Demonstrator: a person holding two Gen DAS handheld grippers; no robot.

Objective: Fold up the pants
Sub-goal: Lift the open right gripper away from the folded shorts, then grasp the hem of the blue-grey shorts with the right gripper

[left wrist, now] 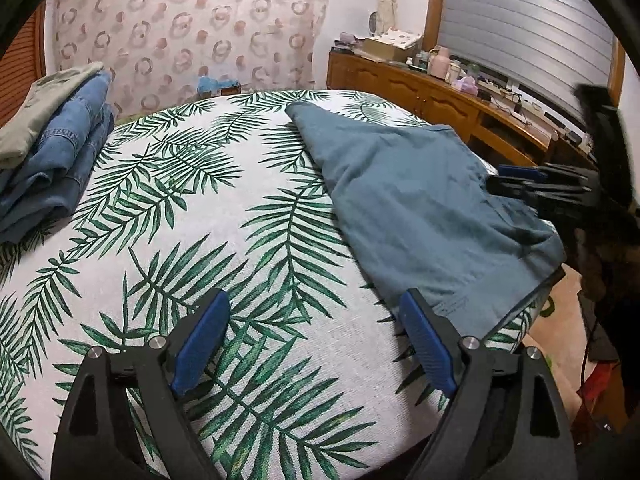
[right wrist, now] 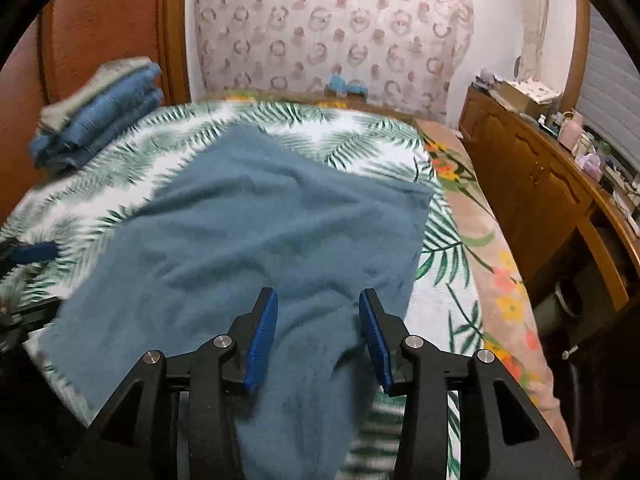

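1. Lay spread on the bed (left wrist: 224,216): teal pants (right wrist: 256,216).
2. Hovered released over bare sheet: left gripper (left wrist: 314,312).
3. Gaped apart over the pants, fabric between its fingers, not clenched: right gripper (right wrist: 318,312).

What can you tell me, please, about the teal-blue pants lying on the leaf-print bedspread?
The teal-blue soft cotton-looking pants lie spread and rumpled on the white bedspread with green palm leaves, near its right edge, not yet neatly folded. One end tapers toward the patterned wall; the near end drapes toward the bed's edge. The right claw is open, its blue pads straddling a raised ridge of the fabric. The left claw is open over the bedspread beside the pants' near corner; contact is unclear.
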